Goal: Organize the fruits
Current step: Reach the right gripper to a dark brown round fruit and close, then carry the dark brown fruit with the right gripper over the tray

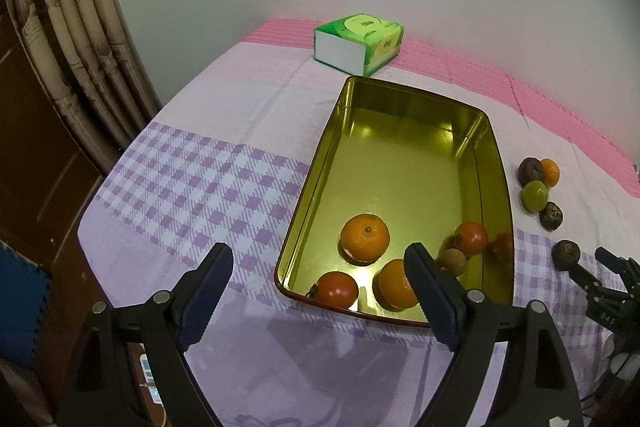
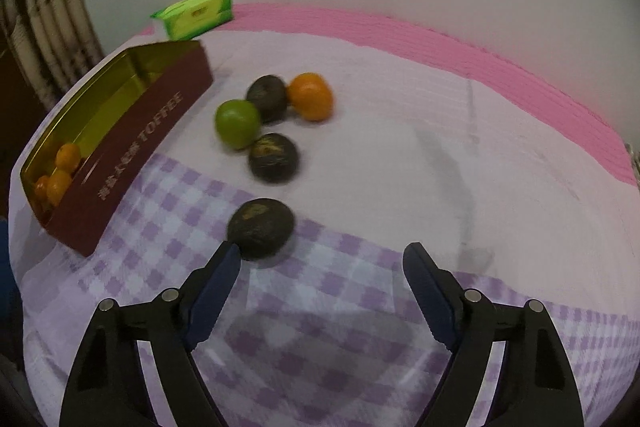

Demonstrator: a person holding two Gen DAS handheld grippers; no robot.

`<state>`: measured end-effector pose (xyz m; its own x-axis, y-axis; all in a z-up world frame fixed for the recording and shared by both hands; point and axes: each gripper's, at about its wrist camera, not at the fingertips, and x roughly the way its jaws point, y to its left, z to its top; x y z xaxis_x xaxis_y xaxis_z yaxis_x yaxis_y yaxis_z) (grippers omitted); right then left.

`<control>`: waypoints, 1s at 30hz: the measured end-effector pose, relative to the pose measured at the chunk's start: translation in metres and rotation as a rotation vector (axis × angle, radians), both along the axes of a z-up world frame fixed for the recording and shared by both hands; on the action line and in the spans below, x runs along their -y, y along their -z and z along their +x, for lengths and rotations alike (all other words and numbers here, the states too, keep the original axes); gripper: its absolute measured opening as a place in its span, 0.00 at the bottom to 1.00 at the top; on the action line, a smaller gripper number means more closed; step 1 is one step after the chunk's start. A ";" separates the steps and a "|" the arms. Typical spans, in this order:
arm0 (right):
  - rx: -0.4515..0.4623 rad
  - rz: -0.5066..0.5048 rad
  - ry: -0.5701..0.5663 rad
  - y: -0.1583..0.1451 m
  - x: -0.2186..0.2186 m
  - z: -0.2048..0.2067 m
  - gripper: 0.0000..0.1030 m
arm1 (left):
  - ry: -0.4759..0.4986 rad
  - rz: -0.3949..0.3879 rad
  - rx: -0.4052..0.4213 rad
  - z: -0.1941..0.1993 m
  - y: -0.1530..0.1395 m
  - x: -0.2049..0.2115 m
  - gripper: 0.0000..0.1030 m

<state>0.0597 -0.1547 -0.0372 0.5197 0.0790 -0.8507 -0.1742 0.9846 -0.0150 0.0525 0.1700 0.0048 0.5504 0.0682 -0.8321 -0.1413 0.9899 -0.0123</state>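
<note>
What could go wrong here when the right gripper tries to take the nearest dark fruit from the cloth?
1. The nearest dark fruit sits at the left fingertip of the right gripper, not between its open jaws; closing now may push it away.
2. It is round, so it could roll along the cloth toward the tin.
3. The tin's near end is crowded with an orange and others; a dropped fruit may bounce.

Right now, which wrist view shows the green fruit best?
The right wrist view: the green fruit sits large and mid-frame on the cloth, touching a dark fruit, though slightly blurred. In the left wrist view it is small near the right edge, beside the tin.
</note>
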 end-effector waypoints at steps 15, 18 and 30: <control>-0.052 0.039 -0.046 0.015 -0.021 0.012 0.50 | -0.010 -0.007 -0.015 0.002 0.003 -0.004 0.82; -0.053 0.045 -0.061 0.014 -0.024 0.012 0.41 | -0.009 -0.007 -0.017 0.002 0.004 -0.004 0.82; -0.028 0.051 -0.063 0.003 -0.029 0.012 0.40 | -0.031 -0.017 -0.015 0.001 0.002 -0.008 0.88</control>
<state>0.0719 -0.1260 -0.0402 0.4884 0.1541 -0.8589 -0.2356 0.9710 0.0402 0.0537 0.1780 0.0027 0.5359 0.0706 -0.8413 -0.1723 0.9847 -0.0272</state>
